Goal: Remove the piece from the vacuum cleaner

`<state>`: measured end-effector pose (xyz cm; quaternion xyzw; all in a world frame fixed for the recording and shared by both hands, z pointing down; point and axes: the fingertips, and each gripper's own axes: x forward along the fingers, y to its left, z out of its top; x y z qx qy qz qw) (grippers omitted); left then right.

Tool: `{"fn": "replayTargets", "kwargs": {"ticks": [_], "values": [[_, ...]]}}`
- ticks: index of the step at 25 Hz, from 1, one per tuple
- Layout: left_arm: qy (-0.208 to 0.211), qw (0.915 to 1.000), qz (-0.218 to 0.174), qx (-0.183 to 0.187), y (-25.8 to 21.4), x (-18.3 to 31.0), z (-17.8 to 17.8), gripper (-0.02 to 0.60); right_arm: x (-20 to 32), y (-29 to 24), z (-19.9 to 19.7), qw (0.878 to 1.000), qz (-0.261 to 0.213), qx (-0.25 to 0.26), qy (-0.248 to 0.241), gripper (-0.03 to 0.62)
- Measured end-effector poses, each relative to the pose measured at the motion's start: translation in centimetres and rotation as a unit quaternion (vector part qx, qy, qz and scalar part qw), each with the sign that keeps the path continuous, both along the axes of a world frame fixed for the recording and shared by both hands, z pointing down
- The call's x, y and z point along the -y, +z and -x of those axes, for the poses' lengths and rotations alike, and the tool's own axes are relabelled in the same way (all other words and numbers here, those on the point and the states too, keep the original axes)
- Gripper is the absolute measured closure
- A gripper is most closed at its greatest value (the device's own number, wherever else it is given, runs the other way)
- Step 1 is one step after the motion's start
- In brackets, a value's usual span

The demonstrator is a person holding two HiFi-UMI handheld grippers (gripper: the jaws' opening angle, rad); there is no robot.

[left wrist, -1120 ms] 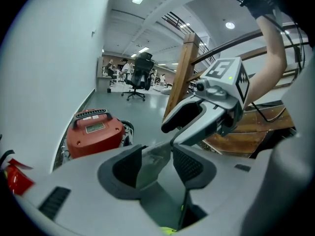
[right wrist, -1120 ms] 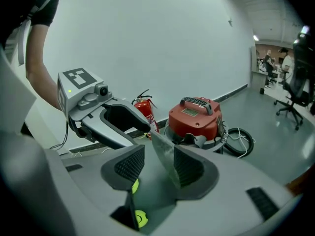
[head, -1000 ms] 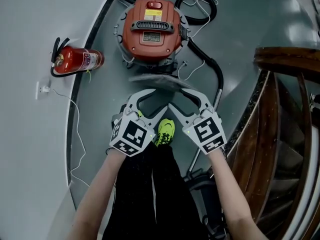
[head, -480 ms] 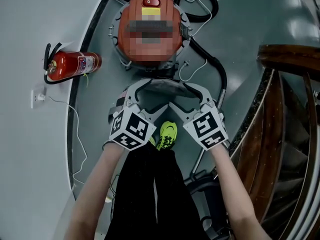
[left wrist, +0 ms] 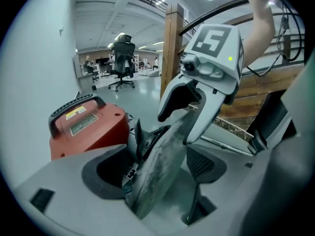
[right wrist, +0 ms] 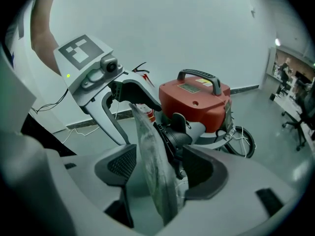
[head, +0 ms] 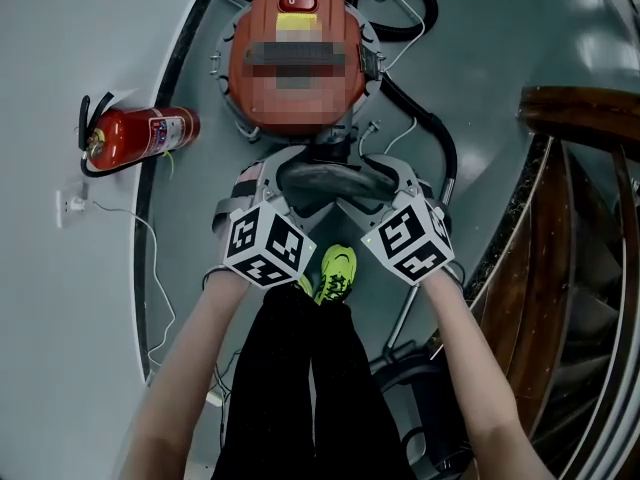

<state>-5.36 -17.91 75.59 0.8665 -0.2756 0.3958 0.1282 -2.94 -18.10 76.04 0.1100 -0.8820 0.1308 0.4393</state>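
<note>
Just now both pairs of jaws are opening wide. The left gripper [left wrist: 157, 173] has the piece [head: 322, 180], a flat, dusty grey disc, standing on edge between its jaws; the disc leans toward one jaw, and the meshed pad on the other side stands clear of it. The right gripper [right wrist: 162, 173] shows the same: the disc stands between its jaws, near one and apart from the other pad. Neither pair presses on it. The grippers face each other from either end of the disc.

The piece sits just beside the near side of the vacuum [head: 295, 63], close against a black fitting there; whether they touch I cannot tell.

The floor [head: 500, 28] is smooth grey. An extinguisher [head: 140, 130] lies on it near the wall [head: 60, 68], left of the vacuum. A black hose [head: 435, 138] curves off to the right, toward a wooden stair [head: 580, 168]. Office chairs [left wrist: 120, 63] stand far down the room.

The vacuum's red top, with its black handle, sits on a grey base.
</note>
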Motion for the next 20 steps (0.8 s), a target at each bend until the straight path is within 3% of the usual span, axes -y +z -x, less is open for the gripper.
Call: {"fn": "replayTargets", "kwargs": {"ticks": [14,20], "values": [[0.017,0.9997,0.006,0.015,1.8,1.6,0.3,0.21,-0.1,2.3,0.6,0.998,0.015,-0.022,-0.051,0.303],[0.023,0.9995,0.007,0.022,2.4,2.0,0.1,0.216,0.5,2.9,0.3,0.998,0.013,-0.033,-0.051,0.306]]}}
